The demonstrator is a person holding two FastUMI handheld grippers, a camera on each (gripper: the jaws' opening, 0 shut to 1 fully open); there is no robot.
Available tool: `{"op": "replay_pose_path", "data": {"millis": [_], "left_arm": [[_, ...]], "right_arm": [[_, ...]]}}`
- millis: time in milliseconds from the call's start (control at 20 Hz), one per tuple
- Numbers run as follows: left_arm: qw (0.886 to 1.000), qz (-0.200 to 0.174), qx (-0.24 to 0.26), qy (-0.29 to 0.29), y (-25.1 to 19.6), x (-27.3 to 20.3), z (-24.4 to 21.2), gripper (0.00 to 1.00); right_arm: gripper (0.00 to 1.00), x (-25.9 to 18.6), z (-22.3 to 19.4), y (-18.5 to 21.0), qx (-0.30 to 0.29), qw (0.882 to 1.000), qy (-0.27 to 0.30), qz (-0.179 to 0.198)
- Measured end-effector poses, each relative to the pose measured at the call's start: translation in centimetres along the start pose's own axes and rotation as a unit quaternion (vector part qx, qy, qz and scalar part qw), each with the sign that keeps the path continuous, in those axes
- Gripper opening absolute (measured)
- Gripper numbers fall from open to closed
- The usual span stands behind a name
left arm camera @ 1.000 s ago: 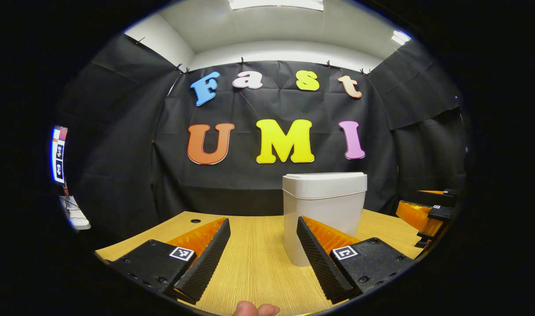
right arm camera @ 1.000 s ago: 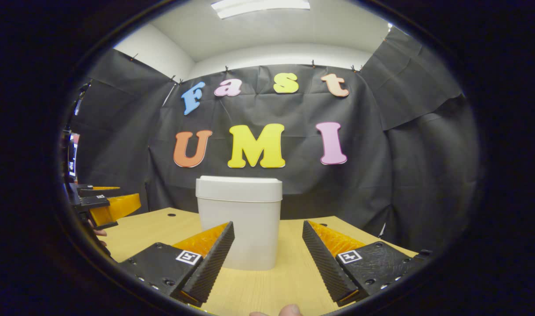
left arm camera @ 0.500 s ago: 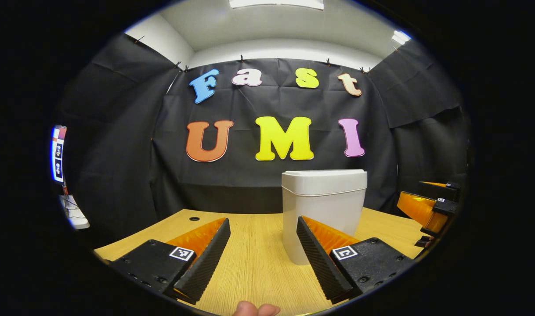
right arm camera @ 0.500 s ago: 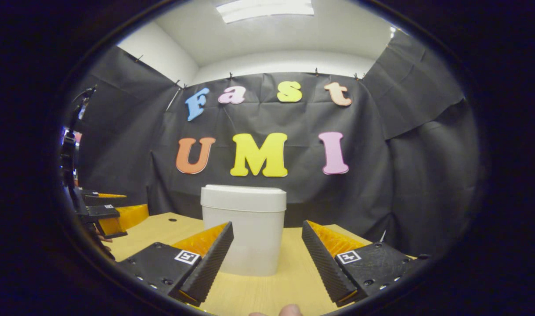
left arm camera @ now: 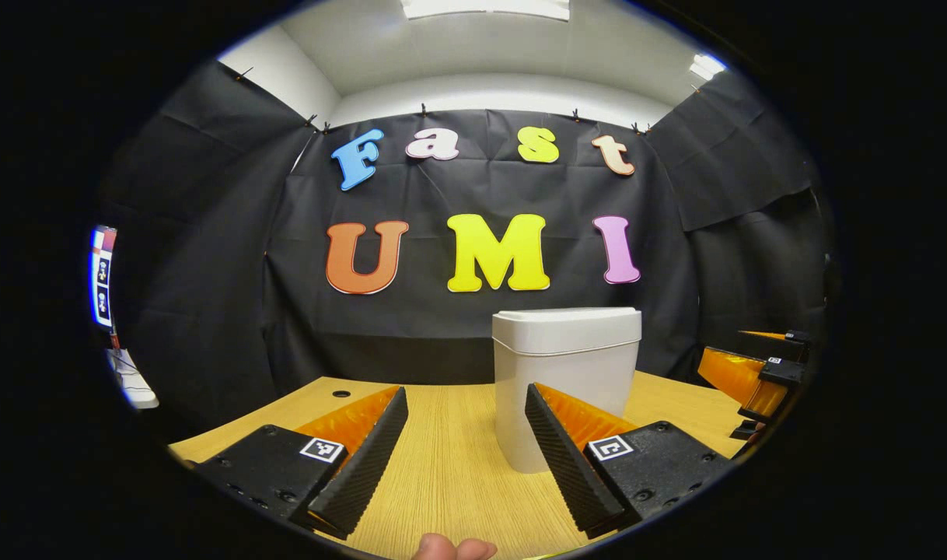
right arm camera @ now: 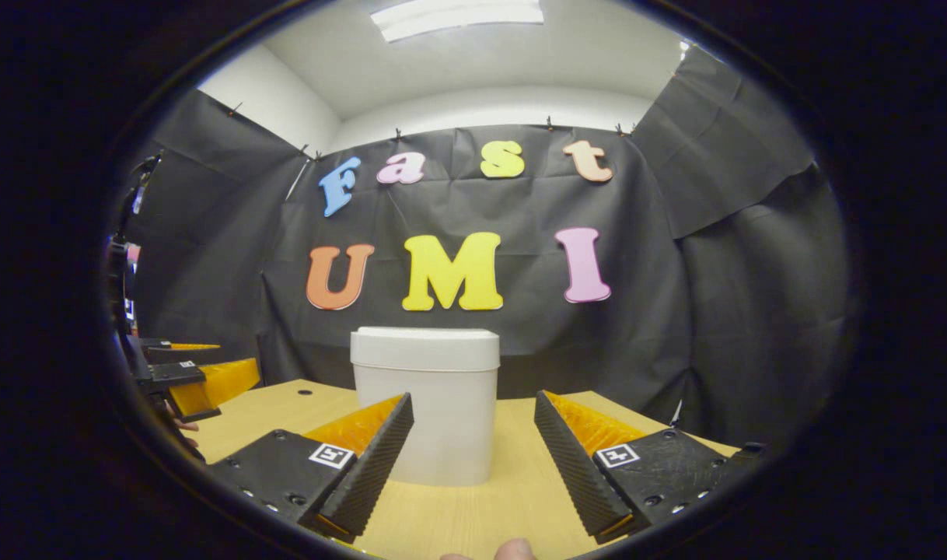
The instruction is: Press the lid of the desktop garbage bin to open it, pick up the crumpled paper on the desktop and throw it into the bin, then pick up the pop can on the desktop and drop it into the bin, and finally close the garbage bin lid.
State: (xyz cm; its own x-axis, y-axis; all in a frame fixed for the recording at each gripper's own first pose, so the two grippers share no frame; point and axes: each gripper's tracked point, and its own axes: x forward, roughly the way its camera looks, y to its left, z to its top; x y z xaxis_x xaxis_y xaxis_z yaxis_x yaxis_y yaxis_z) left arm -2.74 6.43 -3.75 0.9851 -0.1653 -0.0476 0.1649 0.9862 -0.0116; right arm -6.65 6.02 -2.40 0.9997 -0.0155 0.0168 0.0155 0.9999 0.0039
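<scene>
A white desktop garbage bin stands upright on the wooden desk, its lid flat and closed. In the left gripper view my left gripper is open and holds nothing, with the bin just ahead and right of its fingers. In the right gripper view the bin stands ahead and slightly left, behind my open, unladen right gripper. The right gripper also shows at the right edge of the left gripper view. The left gripper shows at the left edge of the right gripper view.
Black cloth walls the booth on three sides. A small round hole sits in the desk near its far left. A screen glows at the far left. A fingertip shows at the bottom edge.
Both views shifted only slightly; the right gripper tilted a little and settled back. Both grippers stay open and the bin lid stays closed.
</scene>
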Motion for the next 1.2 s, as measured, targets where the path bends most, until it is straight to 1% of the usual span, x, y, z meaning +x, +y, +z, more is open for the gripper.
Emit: {"op": "replay_pose_path", "data": {"millis": [250,750,900,1200], "left_arm": [[1.0,-0.005,-0.005,0.001,-0.37,0.1,-0.11,0.98],[1.0,0.004,-0.003,-0.001,0.41,0.09,-0.01,0.98],[1.0,0.004,-0.001,0.001,0.28,0.1,-0.12,0.98],[1.0,-0.002,0.005,-0.004,-0.29,-0.05,0.17,0.98]], "right_arm": [[0.96,0.13,0.04,-0.07,0.0,1.0,0.0,-0.009],[0.96,0.07,0.3,-0.61,0.0,1.0,-0.01,-0.016],[0.97,0.08,0.37,-0.82,-0.008,1.0,-0.014,-0.024],[0.97,-0.17,0.08,-0.39,-0.003,1.0,-0.012,-0.018]]}}
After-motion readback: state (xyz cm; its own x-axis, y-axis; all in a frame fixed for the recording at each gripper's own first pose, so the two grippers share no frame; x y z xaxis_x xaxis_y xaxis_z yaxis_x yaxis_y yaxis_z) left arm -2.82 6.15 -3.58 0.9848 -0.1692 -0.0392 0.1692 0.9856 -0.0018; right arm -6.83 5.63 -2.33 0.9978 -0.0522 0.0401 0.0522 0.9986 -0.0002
